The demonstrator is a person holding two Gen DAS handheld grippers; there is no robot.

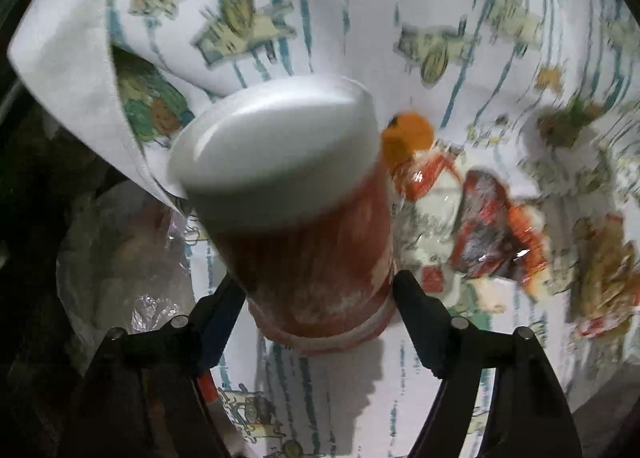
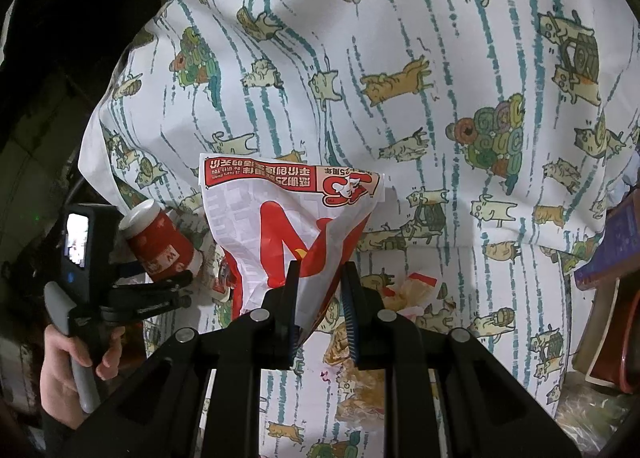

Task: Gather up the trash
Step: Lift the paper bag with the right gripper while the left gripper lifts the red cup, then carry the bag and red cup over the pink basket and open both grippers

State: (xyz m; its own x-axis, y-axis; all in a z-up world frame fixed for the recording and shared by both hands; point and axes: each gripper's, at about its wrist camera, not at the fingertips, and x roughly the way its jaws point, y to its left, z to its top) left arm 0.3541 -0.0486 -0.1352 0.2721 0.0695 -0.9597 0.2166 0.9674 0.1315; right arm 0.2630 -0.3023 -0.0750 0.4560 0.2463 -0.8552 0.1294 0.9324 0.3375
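My left gripper (image 1: 320,294) is shut on a red paper cup with a white lid (image 1: 296,194), held tilted above the cat-print tablecloth (image 1: 360,18). The same cup (image 2: 160,242) and the left gripper (image 2: 160,282) show at the left of the right wrist view. My right gripper (image 2: 320,290) is shut on a white and red paper bag (image 2: 288,218), lifted over the cloth. Crumpled red wrappers (image 1: 492,226) and an orange piece (image 1: 408,134) lie on the cloth beyond the cup.
A clear plastic bag (image 1: 120,258) sits off the cloth's left edge. Food scraps and paper (image 2: 360,370) lie under the right gripper. Books and a red-rimmed object (image 2: 612,298) stand at the right. A folded cloth corner (image 1: 72,58) hangs at upper left.
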